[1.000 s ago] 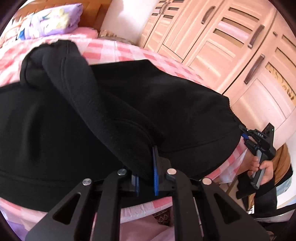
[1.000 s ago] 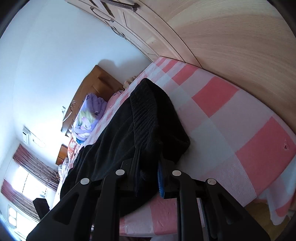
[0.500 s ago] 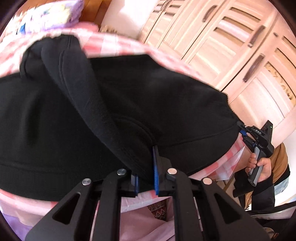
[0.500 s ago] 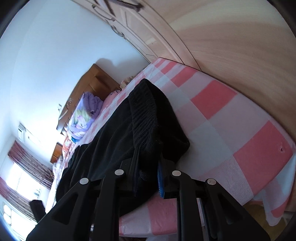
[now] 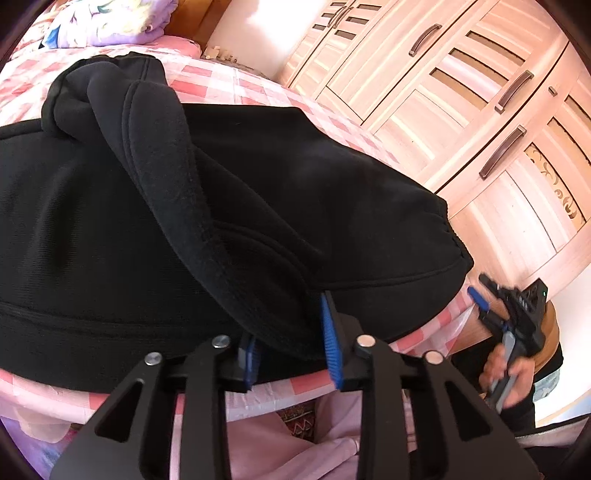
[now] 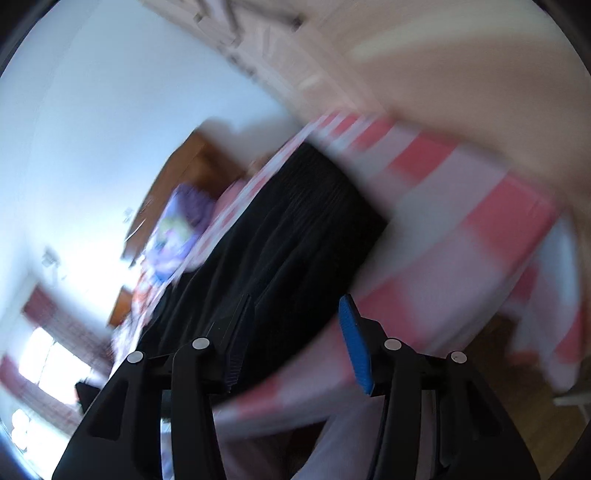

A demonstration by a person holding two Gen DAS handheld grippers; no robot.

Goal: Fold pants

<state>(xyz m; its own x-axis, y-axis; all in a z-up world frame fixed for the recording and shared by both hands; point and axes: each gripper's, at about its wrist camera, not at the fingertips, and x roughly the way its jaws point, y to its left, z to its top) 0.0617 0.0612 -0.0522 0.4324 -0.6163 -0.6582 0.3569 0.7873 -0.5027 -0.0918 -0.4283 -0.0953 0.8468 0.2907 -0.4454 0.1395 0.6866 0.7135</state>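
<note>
From my left wrist, the black pants (image 5: 229, 206) lie spread across the bed (image 5: 280, 99), which wears a pink and white checked sheet. One thick fold of the cloth runs from the far left down toward me, and its near end hangs at the bed's edge, right between the blue pads of my left gripper (image 5: 291, 339). My fingers here are opening; the pads stand a little apart, the fold loose between them, and I cannot tell whether the left pad touches it. At the far right, past the waistband corner of the pants, I see my right gripper (image 5: 484, 295) in my right hand (image 5: 513, 373), its fingers spread, clear of the cloth. A pale wooden wardrobe (image 5: 480, 110) stands behind the bed, and a purple flowered pillow (image 5: 110, 18) lies at its head.

From my right wrist, everything is smeared by motion. My right gripper (image 6: 295, 336) is opening, with a wide gap between its fingers and nothing in it; the pants (image 6: 288, 236) lie just beyond the tips, stretching away over the bed (image 6: 461, 229).
</note>
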